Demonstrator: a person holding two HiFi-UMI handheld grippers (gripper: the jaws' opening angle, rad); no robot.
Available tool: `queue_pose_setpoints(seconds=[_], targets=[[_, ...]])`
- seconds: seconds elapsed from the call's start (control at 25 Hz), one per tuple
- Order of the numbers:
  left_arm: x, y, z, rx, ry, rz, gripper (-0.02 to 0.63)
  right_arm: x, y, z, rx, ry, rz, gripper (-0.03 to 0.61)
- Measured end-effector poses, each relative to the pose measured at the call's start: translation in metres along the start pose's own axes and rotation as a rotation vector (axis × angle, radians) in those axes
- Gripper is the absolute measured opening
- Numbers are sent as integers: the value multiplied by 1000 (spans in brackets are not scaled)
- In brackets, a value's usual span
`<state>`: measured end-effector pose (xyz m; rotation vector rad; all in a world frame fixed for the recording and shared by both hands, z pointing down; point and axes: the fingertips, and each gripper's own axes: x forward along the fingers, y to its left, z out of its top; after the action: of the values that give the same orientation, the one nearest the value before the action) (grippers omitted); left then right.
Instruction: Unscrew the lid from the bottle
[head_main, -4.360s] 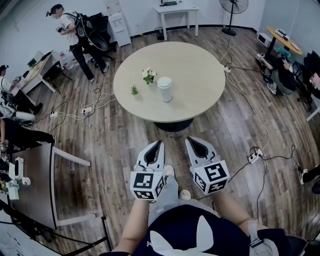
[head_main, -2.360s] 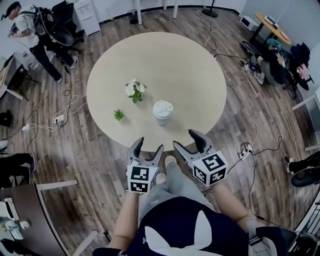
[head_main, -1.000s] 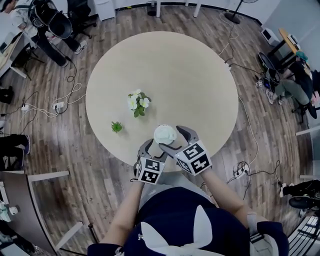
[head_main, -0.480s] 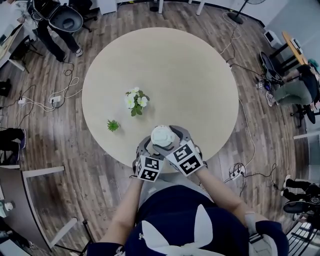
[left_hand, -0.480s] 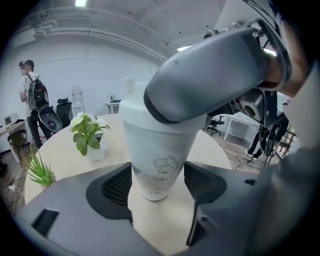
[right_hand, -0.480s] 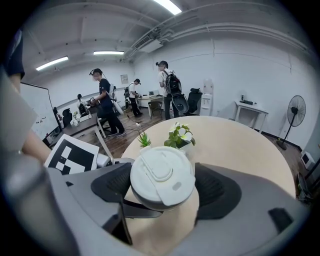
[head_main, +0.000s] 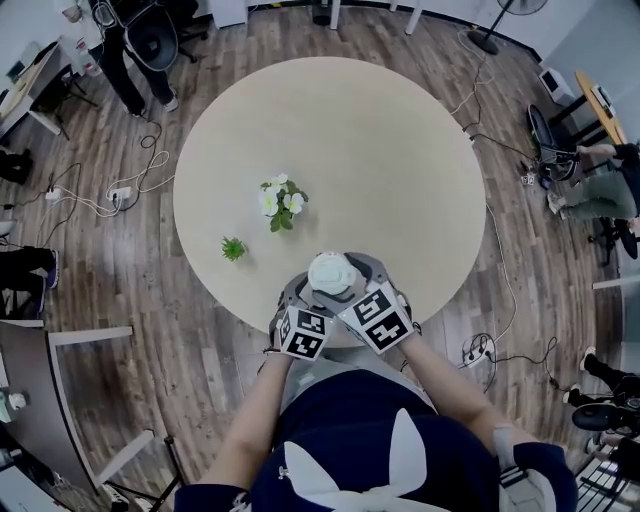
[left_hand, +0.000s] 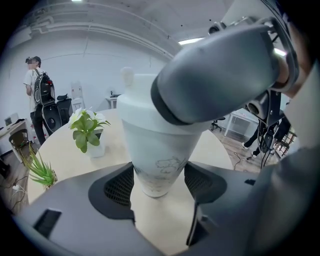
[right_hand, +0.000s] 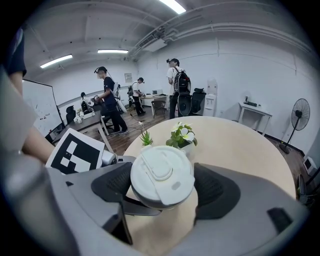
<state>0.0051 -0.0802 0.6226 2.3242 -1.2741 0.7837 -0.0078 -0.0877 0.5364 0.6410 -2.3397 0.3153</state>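
Brace the bottle (left_hand: 156, 150) at the table's (head_main: 380, 150) six o'clock in your clamped left gripper (left_hand: 158, 179); your right gripper (right_hand: 162, 189), clenching the lid (right_hand: 161, 174), twists squarely.

No words, brands or numbers can be read; the left cube (head_main: 303, 333) and right cube (head_main: 381, 318) carry only black-and-white square patterns, no letters; the bottle (left_hand: 150, 145) bears a faint line drawing low on its side, without legible lettering; a small notice (right_hand: 123, 78) on the far wall is too small to read.
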Motion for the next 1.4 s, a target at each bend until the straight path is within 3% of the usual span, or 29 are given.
queue_pose_setpoints(seconds=[0.48,1.08,1.4], targets=[[0,1,0,-12,2,12,318,0,-1,0,-69,27,58,387],[1,-1,-5,30,23,-20,313,-2,2,-7,-124,91,105,382],[-2,0,-5,40,25,-40,307,-3,3,-11,-206,139,164,377]])
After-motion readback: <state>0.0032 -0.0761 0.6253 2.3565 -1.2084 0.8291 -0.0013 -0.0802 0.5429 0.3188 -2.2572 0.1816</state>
